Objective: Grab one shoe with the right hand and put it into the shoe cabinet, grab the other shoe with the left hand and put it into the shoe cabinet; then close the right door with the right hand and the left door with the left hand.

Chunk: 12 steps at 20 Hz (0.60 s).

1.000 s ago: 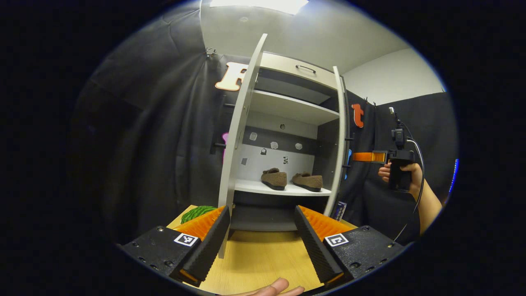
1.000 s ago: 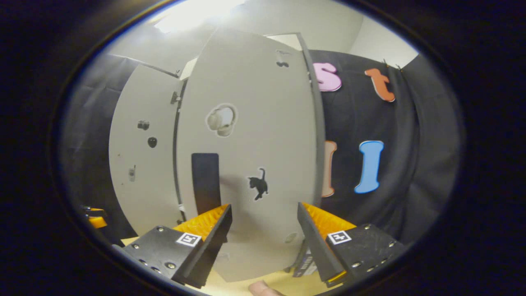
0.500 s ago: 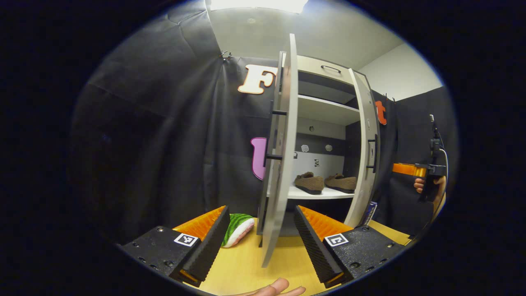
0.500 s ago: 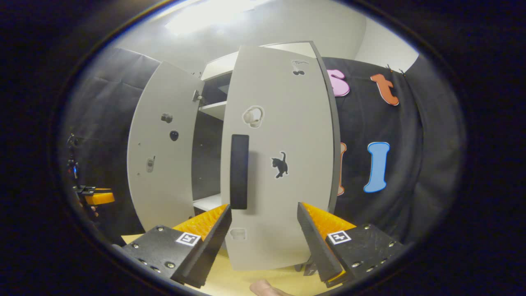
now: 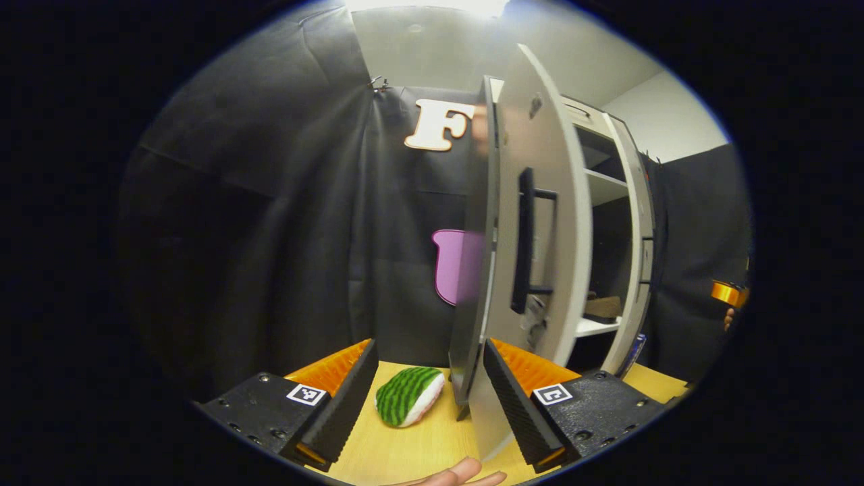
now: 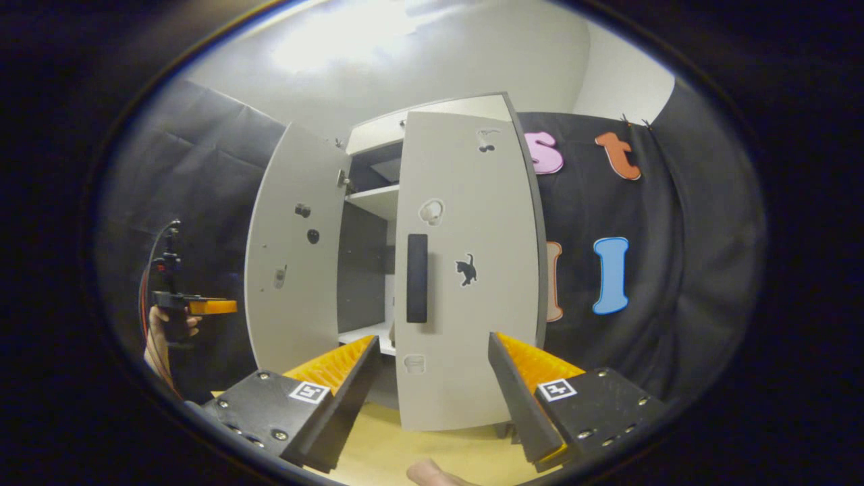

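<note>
The right claw (image 6: 432, 378) is spread wide and holds nothing. Straight ahead of it, close but apart, stands the right door (image 6: 466, 270), swung almost flat against the cabinet (image 6: 378, 135), its dark handle (image 6: 416, 278) just above the left finger. A narrow gap remains between that door and the left door (image 6: 293, 250), which stands ajar further to the claw's left. Beyond it, at the far left, a hand holds the other claw.

The left claw (image 5: 428, 388) is also wide and empty. The left door's (image 5: 540, 223) lower edge sits right at its right finger (image 5: 516, 398); I cannot tell whether they touch. The door's handle (image 5: 523, 243) is above that finger. Past the door, a shelf (image 5: 597, 326) carries a brownish shape, likely a shoe (image 5: 602, 308). A green striped toy (image 5: 408, 396) lies on the table (image 5: 418, 445) between the fingers.

Judging from this, the shoes seem stowed, the right door is nearly shut, and the left door is still to be closed.
</note>
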### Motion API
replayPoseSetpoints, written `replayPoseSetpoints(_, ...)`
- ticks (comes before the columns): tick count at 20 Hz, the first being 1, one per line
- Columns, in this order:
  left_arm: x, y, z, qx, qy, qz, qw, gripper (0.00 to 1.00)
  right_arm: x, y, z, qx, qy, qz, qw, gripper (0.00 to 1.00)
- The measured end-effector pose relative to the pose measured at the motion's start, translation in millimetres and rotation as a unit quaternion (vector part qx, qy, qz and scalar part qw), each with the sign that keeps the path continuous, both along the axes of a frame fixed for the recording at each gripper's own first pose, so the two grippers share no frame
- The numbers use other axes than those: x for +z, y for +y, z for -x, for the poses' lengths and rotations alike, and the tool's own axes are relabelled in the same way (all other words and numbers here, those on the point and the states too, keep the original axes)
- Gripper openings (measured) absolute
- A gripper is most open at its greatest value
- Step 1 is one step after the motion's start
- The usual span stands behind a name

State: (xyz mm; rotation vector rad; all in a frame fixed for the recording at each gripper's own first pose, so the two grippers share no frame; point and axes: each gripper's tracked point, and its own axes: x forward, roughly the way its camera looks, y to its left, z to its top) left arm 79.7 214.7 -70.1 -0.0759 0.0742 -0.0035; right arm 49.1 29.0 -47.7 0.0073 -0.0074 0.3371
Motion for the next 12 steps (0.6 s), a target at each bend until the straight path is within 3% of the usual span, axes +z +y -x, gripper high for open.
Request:
replayPoseSetpoints(3,11.4,18.7,-24.6,0.013,0.014,0.011,1.0,0.95,-0.5,-5.4,15.2,-0.007,-0.005,-0.002,1.0,0.96)
replayPoseSetpoints(6,46.1,20.3,-44.7,0.006,0.005,0.078,0.997,0.96,-6.0,-3.9,21.9,-0.013,-0.012,0.01,1.0,0.96)
replayPoseSetpoints(8,68.5,24.4,-60.3,0.006,-0.007,0.058,0.998,0.95,-12.2,-3.4,25.5,-0.015,-0.009,0.016,1.0,0.96)
replayPoseSetpoints(10,79.4,27.6,-72.6,0.011,-0.008,0.0,1.0,0.92,-13.0,-6.1,27.2,-0.019,-0.006,0.016,1.0,0.95)
replayPoseSetpoints(12,83.4,10.1,-71.7,-0.013,-0.006,-0.004,1.0,0.96,-11.7,-8.6,32.3,-0.022,-0.005,0.014,1.0,0.96)
